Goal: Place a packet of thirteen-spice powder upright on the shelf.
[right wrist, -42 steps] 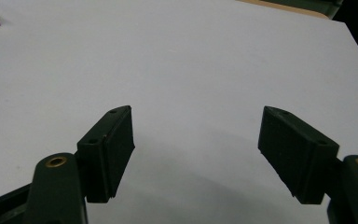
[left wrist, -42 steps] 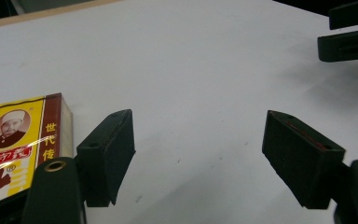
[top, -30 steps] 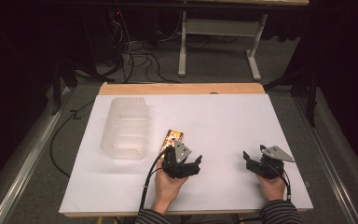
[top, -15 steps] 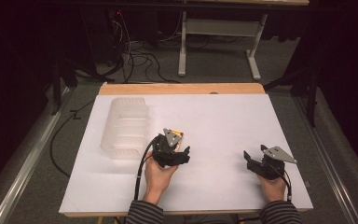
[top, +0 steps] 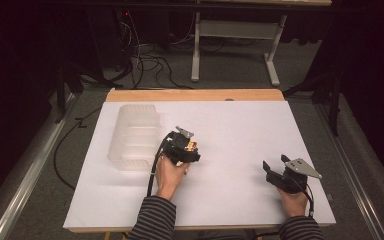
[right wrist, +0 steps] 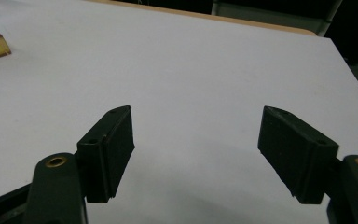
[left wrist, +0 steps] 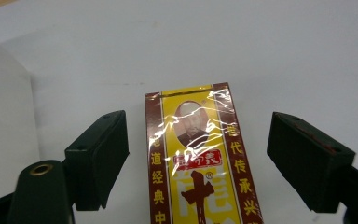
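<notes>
The left tongs [left wrist: 198, 158] hang open astride the yellow box [left wrist: 200, 163], which lies flat on the desk [top: 240, 130] beside the clear tray [top: 132, 135]. The right tongs [right wrist: 205, 154] gape open, well apart.

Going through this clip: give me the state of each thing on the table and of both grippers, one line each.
Yellow and maroon packet: lying flat on the white table cover, wrapped in clear film, between the jaws, ungripped.
Clear plastic container: resting on the cover left of the packet, nothing visible inside.
Left gripper: open, jaws straddling the packet with gaps on both sides.
Right gripper: open, holding nothing, over bare cover.
</notes>
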The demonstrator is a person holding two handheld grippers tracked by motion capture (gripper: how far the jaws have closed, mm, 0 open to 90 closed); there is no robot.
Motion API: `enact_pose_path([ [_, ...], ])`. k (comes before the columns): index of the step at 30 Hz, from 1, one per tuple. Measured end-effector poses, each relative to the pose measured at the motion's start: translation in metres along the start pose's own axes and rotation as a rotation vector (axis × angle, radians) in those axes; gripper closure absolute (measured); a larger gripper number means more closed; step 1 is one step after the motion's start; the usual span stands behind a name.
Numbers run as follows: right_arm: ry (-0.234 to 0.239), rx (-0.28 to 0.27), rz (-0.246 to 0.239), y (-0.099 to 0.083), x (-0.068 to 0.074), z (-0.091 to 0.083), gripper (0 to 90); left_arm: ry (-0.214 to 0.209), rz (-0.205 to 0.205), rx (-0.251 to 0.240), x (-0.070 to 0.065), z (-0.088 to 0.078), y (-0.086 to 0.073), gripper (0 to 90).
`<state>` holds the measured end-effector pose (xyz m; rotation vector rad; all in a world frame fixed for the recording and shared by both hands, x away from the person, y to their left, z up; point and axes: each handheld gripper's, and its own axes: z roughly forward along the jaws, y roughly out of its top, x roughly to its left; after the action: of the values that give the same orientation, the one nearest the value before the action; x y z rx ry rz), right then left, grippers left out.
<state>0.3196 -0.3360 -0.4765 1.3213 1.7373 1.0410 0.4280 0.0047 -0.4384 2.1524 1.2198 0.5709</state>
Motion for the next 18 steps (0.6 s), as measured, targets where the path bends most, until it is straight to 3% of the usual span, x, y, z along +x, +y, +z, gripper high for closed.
enact_pose_path([
  [6, 0.002, -0.021, 0.045, -0.001, -0.004, -0.002, 27.5, 0.014, 0.009, 0.041, -0.001, 0.017, 0.007, 20.3],
  [18, 0.002, -0.02, 0.029, -0.001, -0.003, -0.001, 27.8, 0.033, 0.005, 0.114, 0.0, 0.039, 0.01, 23.8],
])
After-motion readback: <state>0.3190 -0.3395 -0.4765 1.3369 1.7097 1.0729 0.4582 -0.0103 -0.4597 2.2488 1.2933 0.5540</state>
